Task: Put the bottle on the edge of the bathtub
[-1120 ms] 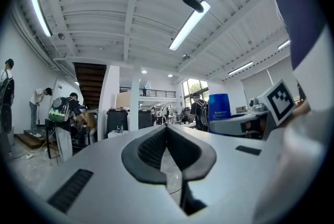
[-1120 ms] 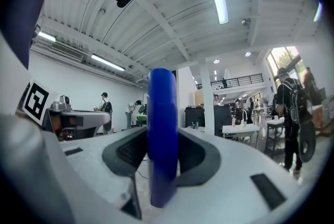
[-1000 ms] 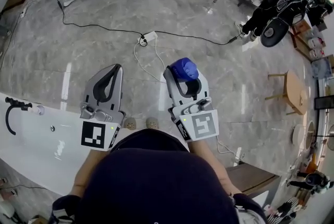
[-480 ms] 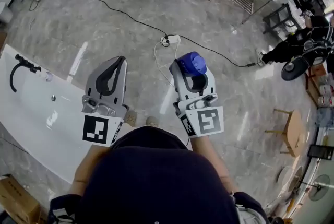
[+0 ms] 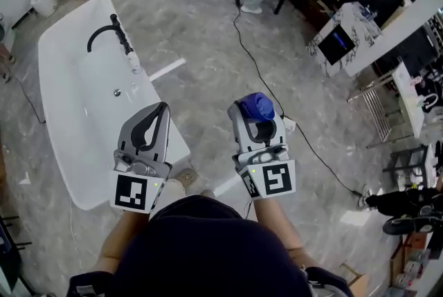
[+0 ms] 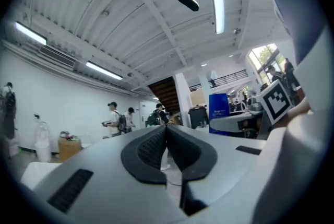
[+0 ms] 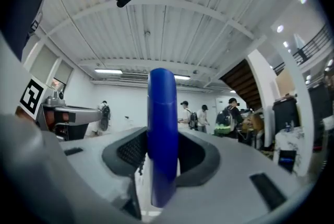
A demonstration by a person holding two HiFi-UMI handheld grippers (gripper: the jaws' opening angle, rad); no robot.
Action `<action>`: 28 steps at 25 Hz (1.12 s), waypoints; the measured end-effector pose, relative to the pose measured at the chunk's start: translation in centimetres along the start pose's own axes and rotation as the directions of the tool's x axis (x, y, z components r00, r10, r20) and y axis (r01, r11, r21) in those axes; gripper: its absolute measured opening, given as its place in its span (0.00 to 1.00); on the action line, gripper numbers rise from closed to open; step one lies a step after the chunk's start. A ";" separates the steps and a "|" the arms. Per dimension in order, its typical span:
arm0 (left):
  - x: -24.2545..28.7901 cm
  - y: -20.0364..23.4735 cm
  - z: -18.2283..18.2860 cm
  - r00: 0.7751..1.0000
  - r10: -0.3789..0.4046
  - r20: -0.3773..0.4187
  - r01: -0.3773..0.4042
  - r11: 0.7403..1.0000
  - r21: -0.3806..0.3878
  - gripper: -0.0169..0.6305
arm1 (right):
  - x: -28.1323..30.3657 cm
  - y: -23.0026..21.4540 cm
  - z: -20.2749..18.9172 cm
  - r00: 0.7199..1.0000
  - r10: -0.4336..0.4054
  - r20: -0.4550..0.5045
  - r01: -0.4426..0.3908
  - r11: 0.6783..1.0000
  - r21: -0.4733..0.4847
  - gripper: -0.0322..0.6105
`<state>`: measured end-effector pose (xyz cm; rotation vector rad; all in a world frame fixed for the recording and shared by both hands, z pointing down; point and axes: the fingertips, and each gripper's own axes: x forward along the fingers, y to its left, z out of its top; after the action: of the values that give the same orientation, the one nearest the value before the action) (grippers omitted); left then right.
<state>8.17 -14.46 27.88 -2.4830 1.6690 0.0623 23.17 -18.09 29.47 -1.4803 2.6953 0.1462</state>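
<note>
Carrying step: right tongs (image 5: 255, 113) grasp the blue bottle (image 5: 259, 106), left tongs (image 5: 159, 111) clenched empty. Next, it seems, reach the bathtub (image 5: 57, 109) rim (well apart, left).

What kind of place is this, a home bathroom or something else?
Probably a lab or workshop hall, not a home: the bathtub stands on open floor, a cable runs across it, people stand around.

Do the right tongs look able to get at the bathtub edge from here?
Likely yes: right tongs, shut on the bottle, hang over floor beside the bathtub edge; only the left tongs stand between.
</note>
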 end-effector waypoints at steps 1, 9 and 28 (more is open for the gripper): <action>-0.9 1.5 0.0 0.999 0.051 -0.001 -0.051 0.999 0.011 0.03 | 1.3 1.3 0.0 0.999 0.048 0.005 -0.048 0.999 0.004 0.29; -10.4 11.9 -0.7 0.926 0.377 -0.021 -0.375 0.924 0.075 0.03 | 9.0 13.2 -0.1 0.935 0.352 0.033 -0.352 0.936 0.016 0.29; -10.0 17.7 -3.7 0.910 0.411 -0.061 -0.409 0.912 0.044 0.03 | 14.5 18.6 -2.6 0.899 0.438 -0.022 -0.438 0.899 0.020 0.29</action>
<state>-12.14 -12.40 30.94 -2.0908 2.1767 -0.0029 -0.28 -20.62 31.58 -0.8476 2.9970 0.1274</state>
